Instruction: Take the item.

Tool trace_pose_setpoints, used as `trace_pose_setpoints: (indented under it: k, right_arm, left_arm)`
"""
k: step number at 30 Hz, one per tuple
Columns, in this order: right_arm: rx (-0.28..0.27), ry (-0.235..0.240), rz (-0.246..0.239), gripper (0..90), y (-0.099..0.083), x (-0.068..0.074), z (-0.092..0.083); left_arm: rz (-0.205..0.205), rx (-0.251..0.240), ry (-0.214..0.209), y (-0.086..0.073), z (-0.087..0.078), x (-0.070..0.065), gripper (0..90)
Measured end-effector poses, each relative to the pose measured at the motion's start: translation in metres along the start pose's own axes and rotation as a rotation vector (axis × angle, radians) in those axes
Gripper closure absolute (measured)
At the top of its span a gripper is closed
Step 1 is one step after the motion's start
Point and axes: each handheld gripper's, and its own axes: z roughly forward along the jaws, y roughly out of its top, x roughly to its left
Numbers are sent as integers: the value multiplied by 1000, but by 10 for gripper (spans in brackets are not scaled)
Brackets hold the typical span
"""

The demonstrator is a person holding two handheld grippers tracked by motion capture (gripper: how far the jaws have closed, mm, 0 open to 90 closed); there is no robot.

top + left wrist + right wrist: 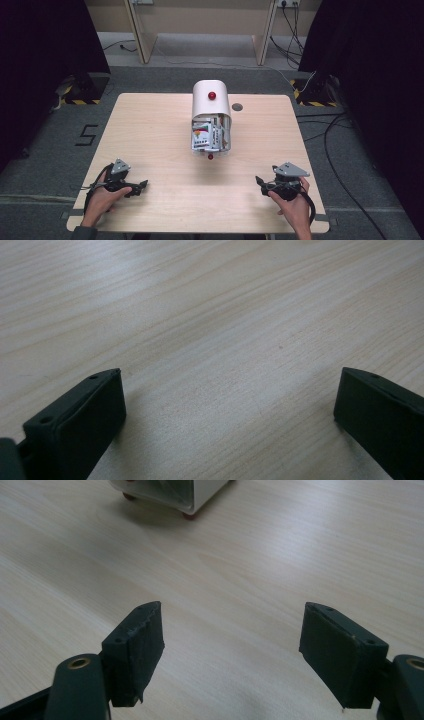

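Observation:
A white rounded box (211,116) with a red knob on top lies in the middle of the light wooden table (150,130), its open front full of paper packets. A corner of the box (170,491) shows at the top of the right gripper view. My left gripper (141,186) rests near the front left of the table, jaws wide apart over bare wood (225,365). My right gripper (260,181) is held near the front right, pointing left, open with nothing between its fingers (140,645).
A small red ball foot (210,156) sits just in front of the box. A dark round hole (237,106) marks the tabletop behind it. Cables run over the floor on the right; dark curtains stand at both sides.

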Motion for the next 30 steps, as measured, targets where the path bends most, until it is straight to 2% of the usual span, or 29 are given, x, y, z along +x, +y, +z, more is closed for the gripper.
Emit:
trace_pose_setpoints:
  k: [12, 19, 23, 30]
  right_arm:
    - [-43, 14, -9, 299, 30, 7, 1]
    - [-58, 12, -11, 343, 37, 10, -1]
    - [-67, 9, -5, 348, 41, 11, -3]
    - [-98, 19, -22, 350, 52, 15, -9]
  left_arm:
    - [1, -1, 0, 0, 0, 0, 0]
    - [1, -1, 0, 0, 0, 0, 0]
    - [-1, -2, 0, 0, 0, 0, 0]
    - [-1, -2, 1, 0, 0, 0, 0]
